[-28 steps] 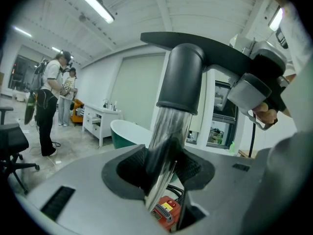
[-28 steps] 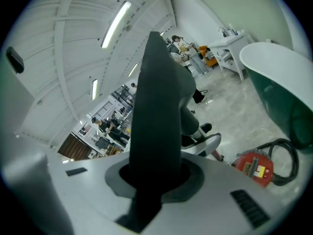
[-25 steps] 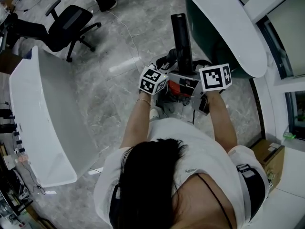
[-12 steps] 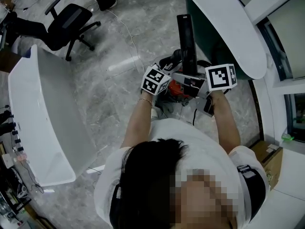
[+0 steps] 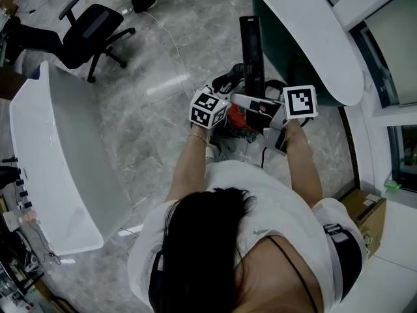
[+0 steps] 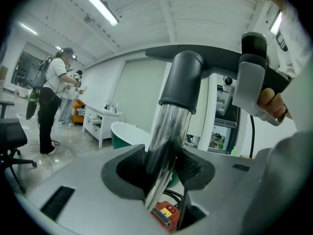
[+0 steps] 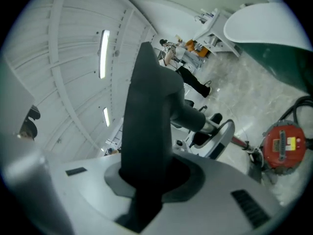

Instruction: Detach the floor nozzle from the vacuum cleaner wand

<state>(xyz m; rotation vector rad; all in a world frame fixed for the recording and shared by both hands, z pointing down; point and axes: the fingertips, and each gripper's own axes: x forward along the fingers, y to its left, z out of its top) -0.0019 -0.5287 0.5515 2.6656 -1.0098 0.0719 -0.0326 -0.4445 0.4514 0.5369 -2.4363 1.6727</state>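
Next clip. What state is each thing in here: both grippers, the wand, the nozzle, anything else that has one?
left gripper: shut on the wand
right gripper: shut on the floor nozzle
wand: chrome tube clamped, its end seated in the nozzle's neck
floor nozzle: attached to the wand, not yet detached, held up in the air
office chair: upright, nobody in it

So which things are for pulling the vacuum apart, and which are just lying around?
For the job: floor nozzle, wand, left gripper, right gripper.
Just lying about: office chair, white tub, cardboard box.
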